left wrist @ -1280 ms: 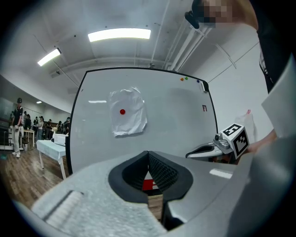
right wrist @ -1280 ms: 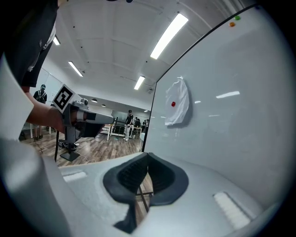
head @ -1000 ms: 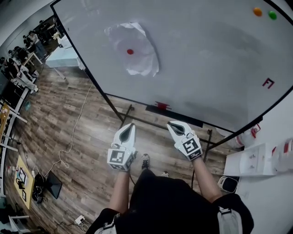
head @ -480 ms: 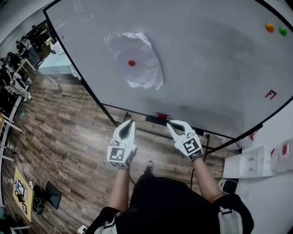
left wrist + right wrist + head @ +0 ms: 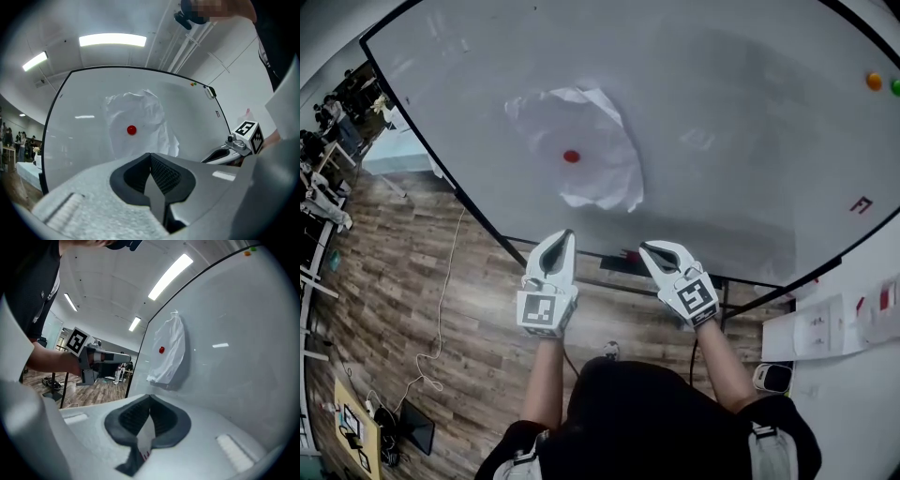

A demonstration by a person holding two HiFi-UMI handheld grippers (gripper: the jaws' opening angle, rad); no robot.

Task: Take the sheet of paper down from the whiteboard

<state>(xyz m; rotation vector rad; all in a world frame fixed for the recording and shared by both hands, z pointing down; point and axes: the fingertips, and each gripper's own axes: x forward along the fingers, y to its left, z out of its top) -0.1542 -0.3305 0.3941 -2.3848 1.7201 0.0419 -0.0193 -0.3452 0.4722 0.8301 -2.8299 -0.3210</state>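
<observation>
A crumpled white sheet of paper [image 5: 581, 145] hangs on the whiteboard [image 5: 722, 112], pinned by a round red magnet [image 5: 571, 157]. The same paper [image 5: 140, 122] and red magnet [image 5: 131, 130] show ahead in the left gripper view, and the paper [image 5: 169, 352] shows off to the left in the right gripper view. My left gripper [image 5: 569, 233] is shut and empty, just below the paper's lower edge near the board's bottom frame. My right gripper [image 5: 643, 247] is shut and empty too, below and right of the paper. Neither touches the sheet.
An orange magnet [image 5: 874, 81] and a green one [image 5: 896, 86] sit at the board's far right, with a red mark [image 5: 861, 204] lower down. A red item [image 5: 630, 255] rests on the board's tray. Wooden floor, a cable [image 5: 441, 309] and desks lie to the left.
Both grippers have risen and moved forward toward the whiteboard, from over the floor to the board's lower edge. The paper now looks nearer and larger. Both stay shut.
</observation>
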